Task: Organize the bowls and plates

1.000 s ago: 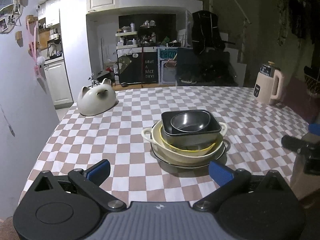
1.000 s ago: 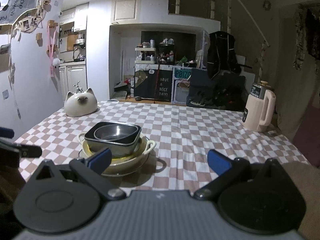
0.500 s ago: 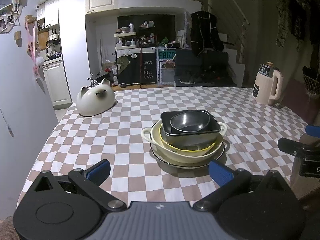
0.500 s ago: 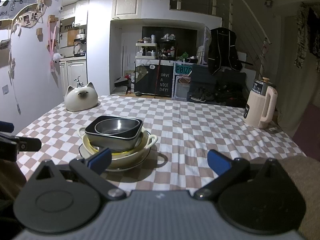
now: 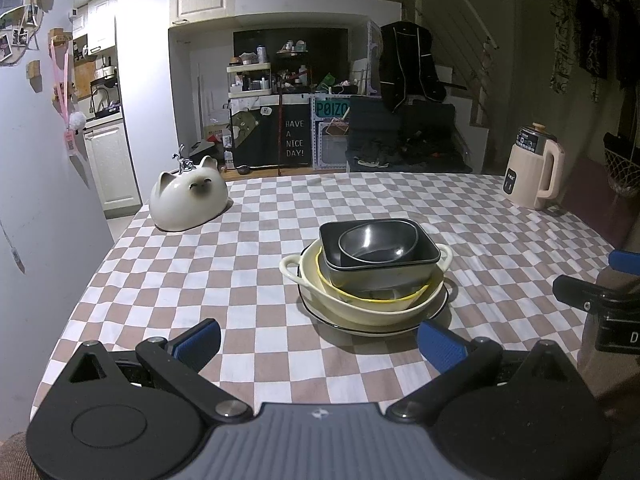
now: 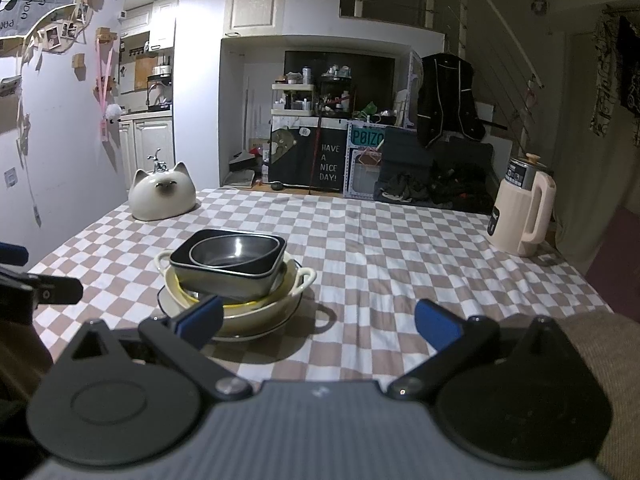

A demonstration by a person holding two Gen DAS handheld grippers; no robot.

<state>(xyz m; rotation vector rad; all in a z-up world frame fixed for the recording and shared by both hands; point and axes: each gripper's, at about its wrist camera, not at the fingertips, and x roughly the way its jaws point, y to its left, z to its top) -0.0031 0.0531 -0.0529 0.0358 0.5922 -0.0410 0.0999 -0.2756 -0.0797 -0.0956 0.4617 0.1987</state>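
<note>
A stack of dishes stands on the checkered table: a small dark bowl (image 5: 376, 238) sits inside a black rectangular dish (image 5: 380, 268), inside a cream two-handled bowl (image 5: 368, 308), on a dark-rimmed plate (image 5: 436, 312). The same stack shows in the right wrist view, with the black dish (image 6: 228, 276) on top. My left gripper (image 5: 320, 340) is open near the table's front edge, just short of the stack. My right gripper (image 6: 318, 318) is open too, with the stack behind its left finger. Neither holds anything.
A cat-shaped white ceramic piece (image 5: 188, 200) sits at the table's far left. A cream kettle (image 5: 534, 174) stands at the far right. The checkered tablecloth (image 5: 200, 272) covers the table. A wall runs along the left side. The right gripper's tip (image 5: 588, 296) shows at the left view's right edge.
Both grippers have drawn back and risen slightly, so the stack sits a little farther off. The dishes have not moved.
</note>
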